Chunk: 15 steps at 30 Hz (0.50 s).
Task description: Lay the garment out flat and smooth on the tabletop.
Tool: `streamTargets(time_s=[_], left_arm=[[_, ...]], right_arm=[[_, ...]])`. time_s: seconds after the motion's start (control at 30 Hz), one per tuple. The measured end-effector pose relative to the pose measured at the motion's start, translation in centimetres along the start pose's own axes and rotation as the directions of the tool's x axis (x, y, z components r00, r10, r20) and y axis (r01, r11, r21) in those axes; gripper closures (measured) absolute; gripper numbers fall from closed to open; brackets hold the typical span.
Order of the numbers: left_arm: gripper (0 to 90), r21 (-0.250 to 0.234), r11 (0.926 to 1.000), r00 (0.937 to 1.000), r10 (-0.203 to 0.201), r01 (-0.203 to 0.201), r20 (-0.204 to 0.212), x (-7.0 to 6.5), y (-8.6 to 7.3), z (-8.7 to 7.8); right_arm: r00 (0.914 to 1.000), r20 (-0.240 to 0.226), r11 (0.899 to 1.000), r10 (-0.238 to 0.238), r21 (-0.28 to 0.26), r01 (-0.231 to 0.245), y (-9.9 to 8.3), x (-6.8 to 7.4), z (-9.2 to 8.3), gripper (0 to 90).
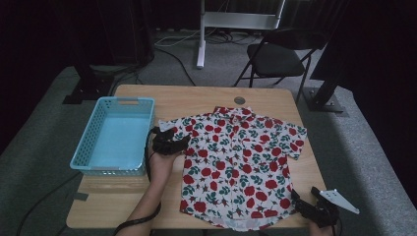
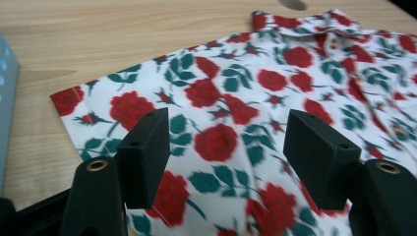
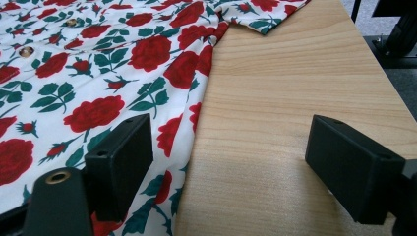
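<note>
The short-sleeved rose-print shirt [image 1: 238, 164] is lying spread flat, front up and buttoned, across the middle of the wooden surface [image 1: 206, 96], its collar pointing toward the far edge and its hem reaching the near edge. Both sleeves are being shown stretched out to the sides. No fold is being seen in the body or sleeves, so the laying-out is being judged complete and the folding not yet begun.

The left tongs [image 1: 171, 142] are being held over the shirt's left sleeve, near the left edge of the garment; in the left gripper view [image 2: 228, 142] the jaws are standing apart above the cloth, with nothing pinched between them. The right tongs [image 1: 314, 209] are being held at the near right corner of the surface, beside the hem; in the right gripper view [image 3: 231, 167] the jaws are standing wide apart, one over the cloth edge and one over bare wood, gripping nothing.

The light-blue perforated basket [image 1: 115, 137] is standing empty at the left edge of the surface. Folding, and probably placing the shirt in the basket, is being judged as still outstanding.
</note>
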<state>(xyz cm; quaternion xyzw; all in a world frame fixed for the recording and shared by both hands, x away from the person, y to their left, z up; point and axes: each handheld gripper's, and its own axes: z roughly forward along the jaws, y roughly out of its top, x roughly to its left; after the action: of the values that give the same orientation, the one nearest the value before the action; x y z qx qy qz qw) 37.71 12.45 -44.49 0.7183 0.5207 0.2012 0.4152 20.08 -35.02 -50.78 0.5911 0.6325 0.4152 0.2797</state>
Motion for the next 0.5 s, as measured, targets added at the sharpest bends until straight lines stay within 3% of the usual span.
streamTargets(time_s=[0.07,0.1,0.2,0.27,0.4,0.47,0.5], left_arm=[[34.9,-0.018,0.9998,1.0000,-0.008,0.008,-0.003,-0.2,-0.2,-0.6],[30.8,-0.016,0.9999,0.9999,-0.006,0.006,-0.016,-0.3,-0.3,-0.8],[30.1,-0.005,0.9997,0.9987,-0.024,0.024,-0.046,-0.3,-0.7,-1.4],[22.9,0.001,0.9985,0.9981,-0.055,0.055,-0.029,-0.5,-1.0,-1.8],[20.0,-0.012,0.9991,0.9991,-0.042,0.042,0.000,-1.5,-1.7,-2.5],[12.6,-0.017,0.9987,0.9988,-0.048,0.048,0.010,-1.7,-2.0,-2.9],[12.5,-0.020,0.9987,0.9982,-0.046,0.047,0.039,-1.7,-2.2,-3.1]], right_arm=[[1.0000,0.004,1.000,-0.008,0.004,0.008,0.0,0.0,0.0,17.6],[1.0000,0.005,1.000,-0.008,0.004,0.008,0.0,0.0,0.0,17.6],[0.9999,0.009,1.000,-0.008,0.004,0.008,0.0,0.0,0.0,17.6],[0.9999,0.011,1.000,-0.010,0.002,0.010,0.0,0.1,0.0,17.6],[0.9997,0.017,1.000,-0.018,-0.001,0.018,-0.1,0.2,0.0,17.6],[0.9997,0.015,1.000,-0.017,-0.003,0.017,-0.1,0.2,0.0,17.6],[0.9998,0.014,1.000,-0.016,-0.004,0.016,-0.1,0.2,0.0,17.6]])
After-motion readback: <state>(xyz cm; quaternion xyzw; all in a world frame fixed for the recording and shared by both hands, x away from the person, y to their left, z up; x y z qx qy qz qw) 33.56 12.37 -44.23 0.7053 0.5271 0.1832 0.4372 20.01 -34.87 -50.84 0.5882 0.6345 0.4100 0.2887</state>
